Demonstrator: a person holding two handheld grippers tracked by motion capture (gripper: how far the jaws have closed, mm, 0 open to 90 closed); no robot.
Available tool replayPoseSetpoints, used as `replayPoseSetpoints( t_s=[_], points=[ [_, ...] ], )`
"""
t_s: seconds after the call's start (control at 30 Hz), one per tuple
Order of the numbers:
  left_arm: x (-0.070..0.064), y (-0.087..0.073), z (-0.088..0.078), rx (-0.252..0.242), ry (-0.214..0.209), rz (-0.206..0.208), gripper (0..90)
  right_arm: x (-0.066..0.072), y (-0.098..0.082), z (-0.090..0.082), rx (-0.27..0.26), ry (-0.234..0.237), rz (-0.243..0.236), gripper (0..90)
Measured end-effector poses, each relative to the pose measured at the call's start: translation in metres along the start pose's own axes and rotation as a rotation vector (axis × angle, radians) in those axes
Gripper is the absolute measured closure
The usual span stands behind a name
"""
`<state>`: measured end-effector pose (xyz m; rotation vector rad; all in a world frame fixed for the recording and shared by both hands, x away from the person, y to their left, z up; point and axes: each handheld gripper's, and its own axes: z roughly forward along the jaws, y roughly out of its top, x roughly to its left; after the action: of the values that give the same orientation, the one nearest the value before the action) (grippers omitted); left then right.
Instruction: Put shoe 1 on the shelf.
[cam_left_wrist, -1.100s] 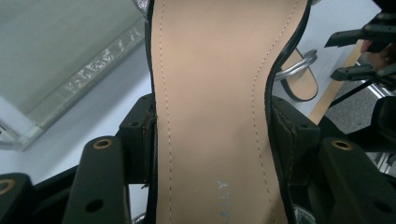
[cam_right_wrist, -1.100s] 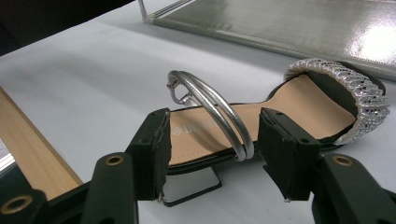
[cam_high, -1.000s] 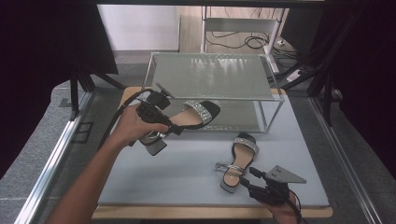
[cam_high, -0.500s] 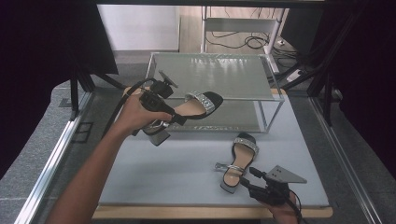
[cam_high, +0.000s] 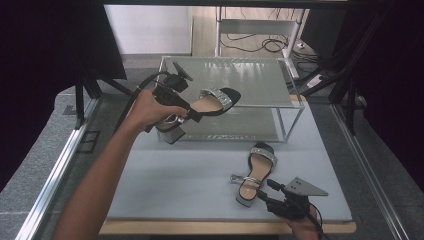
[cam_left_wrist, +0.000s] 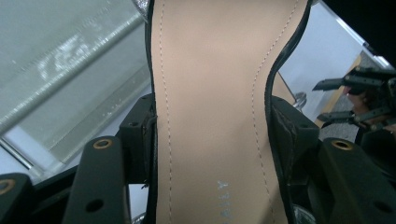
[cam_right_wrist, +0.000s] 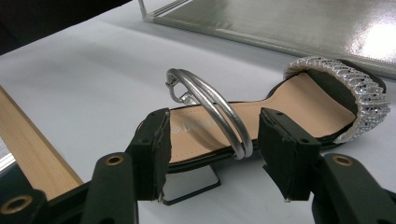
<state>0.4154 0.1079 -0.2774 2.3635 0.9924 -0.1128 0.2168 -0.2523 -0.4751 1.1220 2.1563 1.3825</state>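
From the high view, the left gripper (cam_high: 192, 115) lifts a black block-heeled sandal with a glittery strap (cam_high: 210, 102) toward the glass two-tier rack (cam_high: 280, 75), probably to shelve it. In the left gripper view, its pads clamp that sandal's tan insole edges. In the right gripper view, the right gripper (cam_right_wrist: 212, 154) stands unclosed around the matching sandal (cam_right_wrist: 299, 100) lying before the rack, ready to grasp.

Looks like a lab-style recording booth, not a home. Black curtains (cam_high: 45, 55) hang on both sides, dark metal frame posts (cam_high: 350, 100) stand around a pale table (cam_high: 190, 180) with a wooden front edge, loose cables (cam_high: 260, 45) trail on the floor behind, and a glass-shelved rack (cam_high: 250, 80) sits on the table.
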Motion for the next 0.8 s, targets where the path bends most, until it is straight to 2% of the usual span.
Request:
replayPoseSetpoints(
  t_s=[0.13, 0.27, 0.63, 0.8],
  points=[
    [0.007, 0.008, -0.004, -0.014, -0.006, -0.015, 42.4, -0.001, 0.0, 0.0, 0.003, -0.001, 0.001, 44.8],
    [0.015, 0.018, -0.006, -0.02, 0.006, -0.034, 42.4, -0.001, 0.0, 0.0, -0.001, -0.001, 0.0, 44.8],
    [0.033, 0.034, -0.004, -0.06, 0.016, -0.084, 42.4, -0.003, -0.001, -0.001, 0.003, -0.002, 0.002, 44.8],
    [0.042, 0.044, 0.002, -0.08, 0.024, -0.143, 42.4, -0.003, -0.001, -0.001, 0.005, 0.002, 0.002, 44.7]
  ],
)
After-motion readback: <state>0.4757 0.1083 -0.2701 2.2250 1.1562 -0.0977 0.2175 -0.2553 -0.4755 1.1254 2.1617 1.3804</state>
